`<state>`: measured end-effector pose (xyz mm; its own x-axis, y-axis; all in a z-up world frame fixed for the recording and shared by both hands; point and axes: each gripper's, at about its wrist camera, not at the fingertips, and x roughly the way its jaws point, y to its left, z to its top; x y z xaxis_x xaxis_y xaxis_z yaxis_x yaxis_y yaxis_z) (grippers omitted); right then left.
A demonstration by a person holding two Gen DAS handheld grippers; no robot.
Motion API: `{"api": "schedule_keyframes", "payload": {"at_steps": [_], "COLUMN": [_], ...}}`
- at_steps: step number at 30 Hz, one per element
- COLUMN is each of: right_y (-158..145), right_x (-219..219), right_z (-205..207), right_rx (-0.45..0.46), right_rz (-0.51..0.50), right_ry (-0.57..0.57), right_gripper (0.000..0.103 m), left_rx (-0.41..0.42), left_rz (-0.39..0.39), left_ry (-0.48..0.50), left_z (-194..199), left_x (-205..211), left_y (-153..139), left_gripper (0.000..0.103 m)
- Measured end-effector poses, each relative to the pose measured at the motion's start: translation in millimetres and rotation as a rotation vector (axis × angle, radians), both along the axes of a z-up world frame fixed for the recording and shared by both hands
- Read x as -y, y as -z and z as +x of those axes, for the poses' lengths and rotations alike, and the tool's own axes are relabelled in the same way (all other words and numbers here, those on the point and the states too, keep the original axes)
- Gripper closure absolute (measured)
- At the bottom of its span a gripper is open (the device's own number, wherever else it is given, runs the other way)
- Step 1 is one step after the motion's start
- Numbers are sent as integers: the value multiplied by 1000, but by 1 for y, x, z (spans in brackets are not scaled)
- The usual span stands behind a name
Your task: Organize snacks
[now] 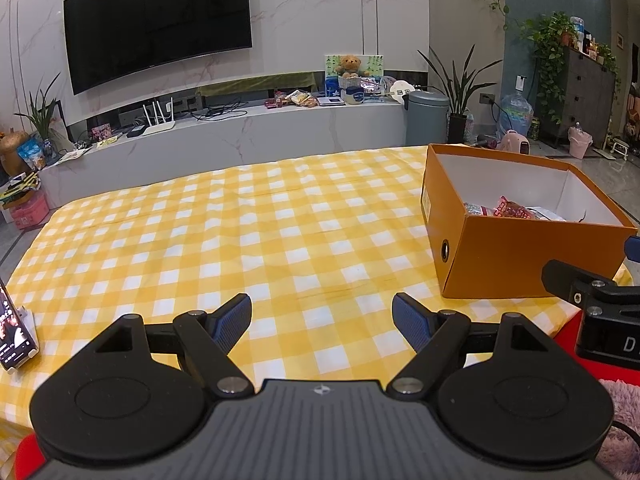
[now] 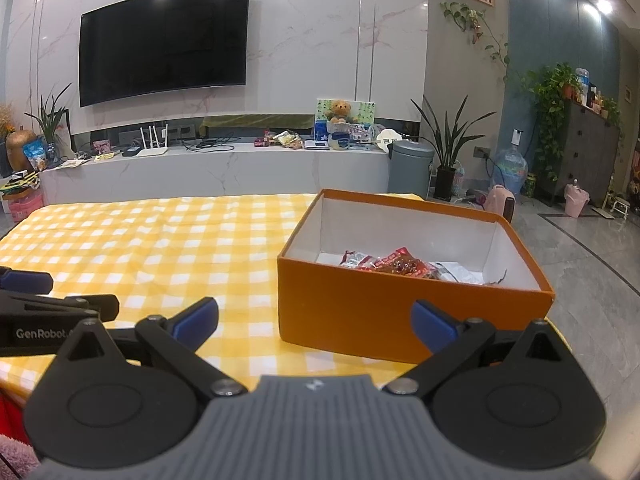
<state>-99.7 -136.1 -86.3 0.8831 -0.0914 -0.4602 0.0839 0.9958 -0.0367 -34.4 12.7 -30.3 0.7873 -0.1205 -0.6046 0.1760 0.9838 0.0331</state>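
I have both tongs hovering low over the near edge of the bench (image 1: 280, 216), which is covered with a yellow and white checked cloth. My left tongs (image 1: 322, 322) are spread wide, the blue pads (image 1: 234, 318) well apart with nothing between them, only bare cloth beyond. My right tongs (image 2: 314, 322) are spread just as wide and hold nothing either; they point at the near wall of the orange box (image 2: 400, 320), which sits just ahead of them.

The box stands open on the right part of the bench, close to its right edge, white on the inside. The snacks (image 2: 394, 266) lie on its floor: a few small packets in red and silver wrappers, bunched toward the middle, with some white paper beside them on the right. From the left wrist view I see the same box (image 1: 520, 264) off to the right, with a small round hole in its end wall and the snack packets (image 1: 508, 209) just showing over the rim. The rest of the cloth in front of me is bare.

At the far left edge of the left view a phone (image 1: 14, 330) leans upright on a stand, its screen lit. Part of the right tongs (image 1: 592, 300) shows at the right edge of that view.
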Motion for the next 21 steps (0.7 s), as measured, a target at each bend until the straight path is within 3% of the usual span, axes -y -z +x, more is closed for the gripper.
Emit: {"api": "schedule_keyframes", "payload": {"at_steps": [21], "right_y": [1], "right_x": [1], "right_z": [-1], "right_rx": [-12], "right_rz": [12], "right_ry": [-5], "right_gripper": [3], "left_rx": [3], "left_rz": [7], "left_ry": [-1], "left_z": [0], "left_x": [1], "left_y": [2], "left_gripper": [9]}}
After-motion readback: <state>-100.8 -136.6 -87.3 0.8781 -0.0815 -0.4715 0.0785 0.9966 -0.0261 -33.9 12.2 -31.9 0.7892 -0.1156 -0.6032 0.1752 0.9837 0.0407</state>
